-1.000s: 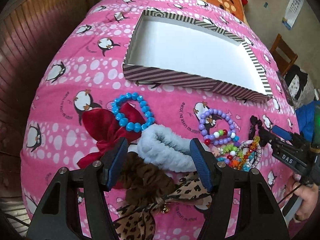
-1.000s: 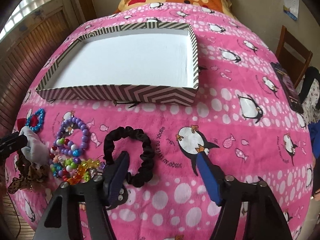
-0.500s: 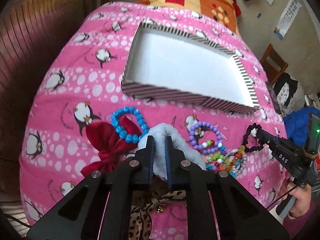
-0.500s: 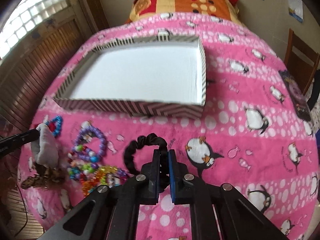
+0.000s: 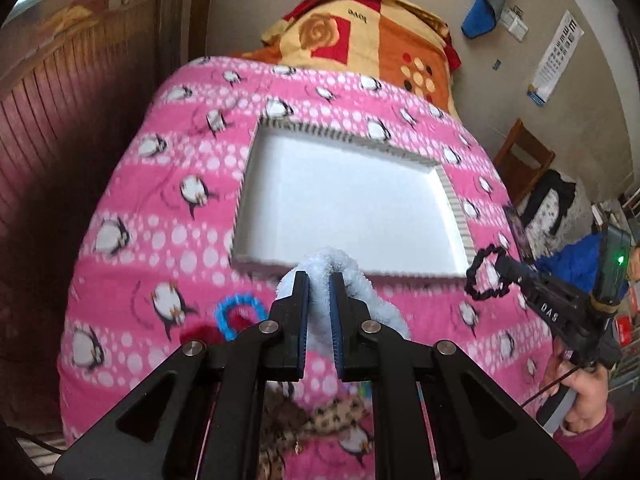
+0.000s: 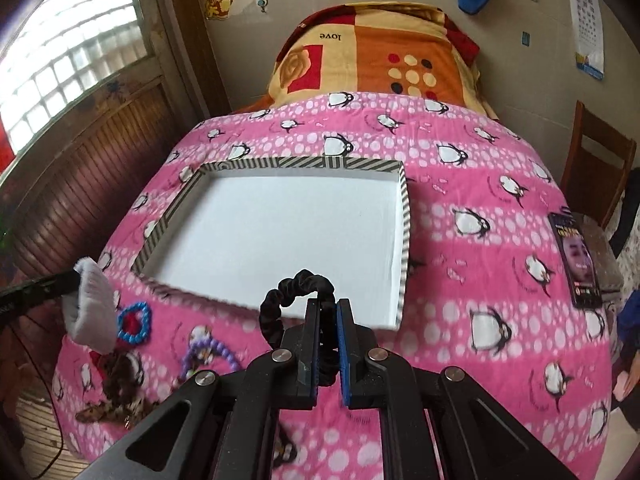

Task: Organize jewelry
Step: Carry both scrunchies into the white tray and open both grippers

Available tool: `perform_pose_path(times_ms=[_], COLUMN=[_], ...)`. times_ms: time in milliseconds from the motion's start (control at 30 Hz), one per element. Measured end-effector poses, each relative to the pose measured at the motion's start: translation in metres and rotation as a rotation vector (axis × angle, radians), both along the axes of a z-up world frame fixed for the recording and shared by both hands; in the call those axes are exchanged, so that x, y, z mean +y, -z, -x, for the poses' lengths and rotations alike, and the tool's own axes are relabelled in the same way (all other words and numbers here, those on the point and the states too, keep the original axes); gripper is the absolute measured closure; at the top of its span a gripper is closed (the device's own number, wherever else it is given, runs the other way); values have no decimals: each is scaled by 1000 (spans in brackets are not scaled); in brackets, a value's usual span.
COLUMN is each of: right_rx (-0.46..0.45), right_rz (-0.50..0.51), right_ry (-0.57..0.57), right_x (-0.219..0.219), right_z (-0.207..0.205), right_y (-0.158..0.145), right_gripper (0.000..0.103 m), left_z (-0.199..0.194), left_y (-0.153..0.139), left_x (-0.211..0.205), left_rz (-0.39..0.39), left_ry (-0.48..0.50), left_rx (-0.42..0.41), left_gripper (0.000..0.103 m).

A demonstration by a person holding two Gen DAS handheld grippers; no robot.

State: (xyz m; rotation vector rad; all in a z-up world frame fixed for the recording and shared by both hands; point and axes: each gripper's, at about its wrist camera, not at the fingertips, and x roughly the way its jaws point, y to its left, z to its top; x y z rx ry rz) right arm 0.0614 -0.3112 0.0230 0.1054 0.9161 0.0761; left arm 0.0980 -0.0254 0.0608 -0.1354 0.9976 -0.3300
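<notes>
My left gripper point(image 5: 319, 280) is shut on a fluffy pale-blue scrunchie point(image 5: 360, 284), held in the air just short of the striped box point(image 5: 256, 152). The same scrunchie point(image 6: 94, 304) hangs at the left in the right wrist view. My right gripper point(image 6: 328, 308) is shut on a black scrunchie point(image 6: 296, 284), lifted in front of the box's near wall point(image 6: 405, 240); it also shows as the black scrunchie point(image 5: 486, 276) at the right of the left wrist view. The box's white floor holds nothing. On the pink blanket lie a blue bead bracelet point(image 6: 136, 322), a purple bead bracelet point(image 6: 212, 350) and a leopard-print bow point(image 6: 116, 404).
The pink penguin blanket point(image 6: 480, 200) covers the bed. An orange patterned quilt point(image 6: 380, 52) is folded at the head. A phone point(image 6: 576, 256) lies at the blanket's right edge, with a wooden chair point(image 6: 596, 164) beyond. Wood panelling runs along the left.
Both grippers went from open to shut, the left on the pale-blue scrunchie and the right on the black one. Both then lifted their scrunchies off the blanket towards the box.
</notes>
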Motion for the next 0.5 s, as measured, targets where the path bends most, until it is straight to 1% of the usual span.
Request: perform_pose_path(times_ms=[100,200,267,367,500], right_rx=[16,50,62,99,158], right_rz=[-2,-31,-25,-25,-11], right_ry=[12,25,33,42,38], right_x=[-5,-12,-15,-20,-22], right_z=[-19,-42,-53,-69,-86], right_y=[9,23,30,46,70], right_gripper=[96,96,96,96,96], left_z=[-22,-48,-63,-80,-99], left_y=[3,14,26,45,74], left_x=[-3,-5,-8,-15,-17], left_rz=[-10,-40,-46,-80,-118], left_ry=[-33,-73,-85,-98,-129], left_rx=[1,13,41,68,126], left_gripper=[94,94,94,94,94])
